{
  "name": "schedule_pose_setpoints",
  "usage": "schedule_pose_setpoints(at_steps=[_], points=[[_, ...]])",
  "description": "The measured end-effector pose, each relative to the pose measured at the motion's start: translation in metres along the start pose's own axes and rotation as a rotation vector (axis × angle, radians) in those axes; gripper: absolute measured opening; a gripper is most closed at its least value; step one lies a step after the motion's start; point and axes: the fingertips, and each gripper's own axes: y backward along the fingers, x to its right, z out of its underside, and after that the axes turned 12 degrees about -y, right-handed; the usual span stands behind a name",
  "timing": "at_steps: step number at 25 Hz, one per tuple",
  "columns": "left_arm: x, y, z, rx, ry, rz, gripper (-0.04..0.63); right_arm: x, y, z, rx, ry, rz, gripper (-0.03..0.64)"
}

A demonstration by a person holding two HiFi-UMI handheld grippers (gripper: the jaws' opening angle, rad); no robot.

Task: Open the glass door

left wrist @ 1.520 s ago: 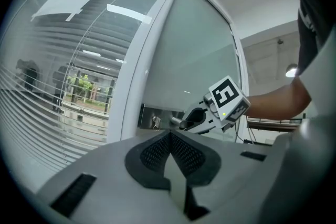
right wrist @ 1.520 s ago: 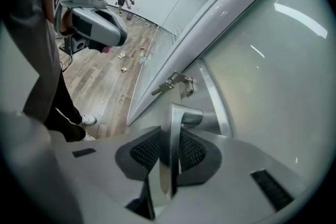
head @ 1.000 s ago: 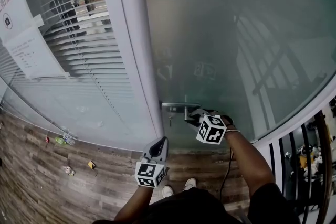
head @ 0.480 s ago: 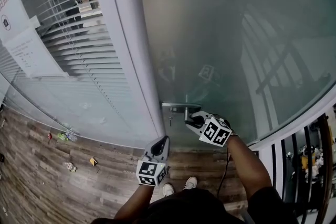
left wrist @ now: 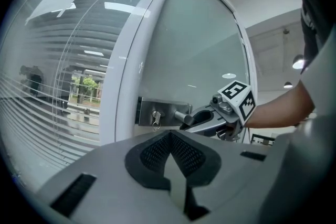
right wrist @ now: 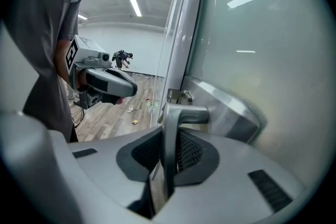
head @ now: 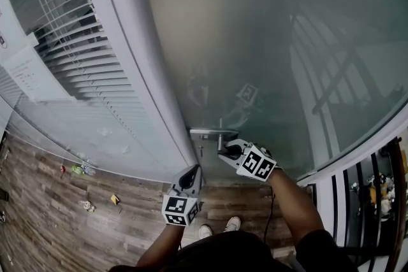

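The frosted glass door has a steel lever handle on a lock plate by its white frame. My right gripper is at that lever. In the right gripper view the door handle runs between the pads of my right gripper, whose jaws are closing on it. My left gripper hangs lower and to the left, away from the door. Its jaws are shut with nothing in them. The right gripper shows on the lever in the left gripper view.
A white door frame separates the door from a glass wall with blinds and a paper notice. A key hangs in the lock. Small litter lies on the wood floor. A dark railing stands at right.
My right gripper has rolled and tipped downward on the lever without leaving it. The left gripper has barely shifted. The head view has drifted slightly.
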Motion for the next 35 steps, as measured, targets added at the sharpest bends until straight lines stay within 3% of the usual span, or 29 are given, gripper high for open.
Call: schedule_pose_setpoints(at_steps=[9, 18, 25, 35], points=[[0.009, -0.016, -0.001, -0.016, -0.023, -0.027, 0.002, 0.024, -0.004, -0.004, -0.013, -0.005, 0.035, 0.055], [0.028, -0.053, 0.025, -0.023, -0.053, -0.085, 0.002, 0.056, -0.026, 0.024, -0.007, -0.041, 0.059, 0.055], [0.021, -0.078, -0.019, 0.016, -0.038, -0.118, 0.002, 0.104, -0.022, -0.005, -0.072, -0.040, 0.078, 0.055], [-0.001, -0.144, -0.026, -0.005, -0.013, -0.108, 0.002, 0.179, -0.035, -0.017, -0.057, -0.111, 0.089, 0.054]])
